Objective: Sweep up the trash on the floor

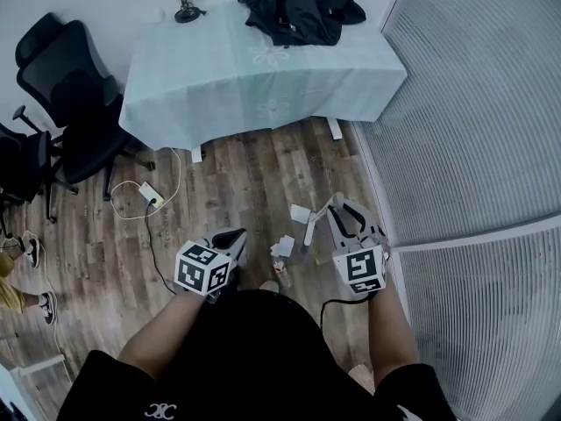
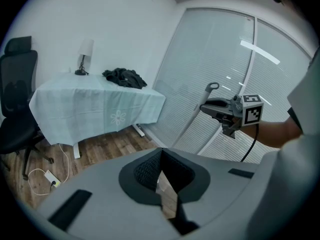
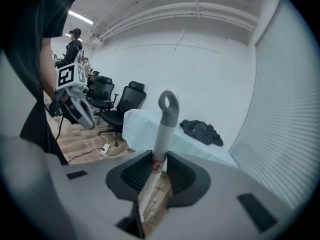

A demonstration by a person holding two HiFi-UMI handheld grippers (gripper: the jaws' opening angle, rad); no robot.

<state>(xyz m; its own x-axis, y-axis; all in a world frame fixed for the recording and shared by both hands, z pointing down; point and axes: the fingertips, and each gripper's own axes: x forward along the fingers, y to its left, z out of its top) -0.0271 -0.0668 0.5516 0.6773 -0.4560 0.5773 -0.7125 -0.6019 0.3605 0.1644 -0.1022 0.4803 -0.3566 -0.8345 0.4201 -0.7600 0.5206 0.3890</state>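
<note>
Several white paper scraps [image 1: 300, 212] lie on the wood floor in front of me, with more trash [image 1: 282, 246] close to my feet. My right gripper [image 1: 338, 214] [image 3: 159, 166] is shut on a pale broom handle [image 3: 163, 134] whose ring end [image 3: 168, 103] sticks up past the jaws. In the head view the handle [image 1: 309, 230] slants down toward the scraps. My left gripper [image 1: 233, 240] [image 2: 160, 156] is shut with nothing in it, at the left of the scraps. From the left gripper view I see the right gripper [image 2: 223, 110] carrying the handle.
A table with a pale green cloth [image 1: 263, 77] stands ahead, bearing a black jacket [image 1: 300, 9] and a lamp [image 1: 186, 7]. Black office chairs [image 1: 70, 95] stand at the left. A power strip with cable [image 1: 151, 196] lies on the floor. Blinds [image 1: 473, 130] run along the right.
</note>
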